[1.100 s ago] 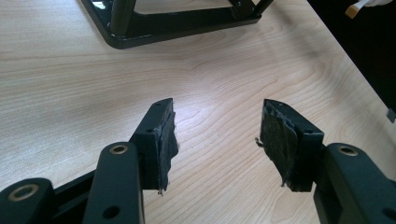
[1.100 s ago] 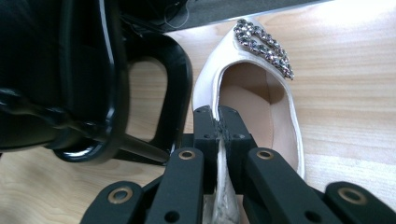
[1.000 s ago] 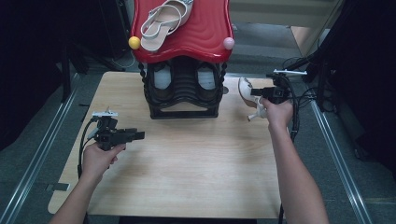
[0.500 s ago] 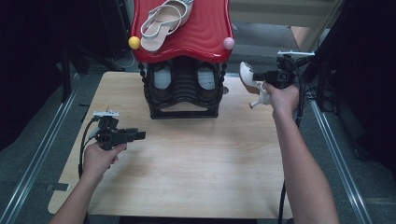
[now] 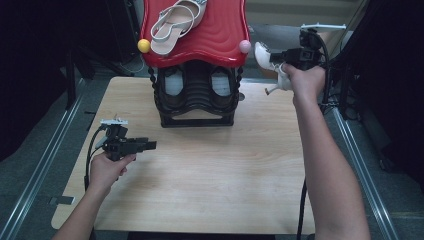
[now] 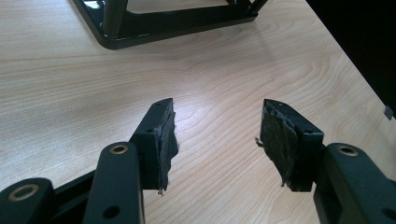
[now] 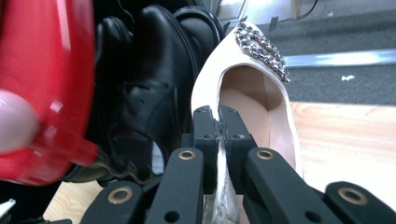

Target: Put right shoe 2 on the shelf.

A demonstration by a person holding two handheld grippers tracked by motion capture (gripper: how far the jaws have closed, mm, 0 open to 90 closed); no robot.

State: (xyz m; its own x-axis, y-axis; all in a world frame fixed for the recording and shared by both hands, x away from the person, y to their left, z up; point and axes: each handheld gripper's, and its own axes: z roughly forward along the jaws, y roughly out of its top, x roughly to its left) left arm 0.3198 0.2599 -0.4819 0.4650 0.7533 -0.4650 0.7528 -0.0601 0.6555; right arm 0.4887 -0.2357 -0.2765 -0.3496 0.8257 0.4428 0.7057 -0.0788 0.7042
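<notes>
A white high-heeled shoe (image 5: 270,64) with a jewelled toe (image 7: 259,45) hangs in the air just right of the red top shelf (image 5: 220,35) of a black shoe rack (image 5: 196,100). My right gripper (image 5: 281,56) is shut on the shoe's side wall (image 7: 219,128). A beige strappy sandal (image 5: 175,22) lies on the red shelf. Black shoes (image 7: 154,79) stand on the rack's lower level. My left gripper (image 5: 150,145) is open above the bare wooden table (image 6: 219,84), its pads (image 6: 280,140) holding nothing.
A yellow ball (image 5: 143,46) and a pink ball (image 5: 244,46) cap the red shelf's front corners. Metal rails (image 5: 45,165) run along both sides of the table. Dark floor lies beyond the table's edges.
My right gripper has lifted the white shoe up and to the left, from table height near the rack's right side up to the red shelf's level. The left gripper has stayed put.
</notes>
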